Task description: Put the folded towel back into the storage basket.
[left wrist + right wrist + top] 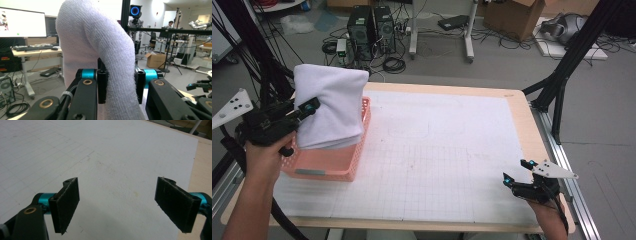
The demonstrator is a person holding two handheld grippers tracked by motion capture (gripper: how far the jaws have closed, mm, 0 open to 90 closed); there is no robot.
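One white towel (pixel 331 105) hangs pinched in the left gripper (pixel 310 106) above the pink basket (pixel 330 167). Soft, light and floppy, it probably holds best by a thick fold. The right gripper (pixel 518 171) rests wide open and bare over the table (pixel 452 150).

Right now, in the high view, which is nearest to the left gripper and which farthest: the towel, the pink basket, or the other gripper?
From the left gripper:
1. White towel, clamped in its jaws, above the basket.
2. Pink basket, just beneath, at the table's left edge.
3. Right gripper, open, far across the mat at the near right corner.
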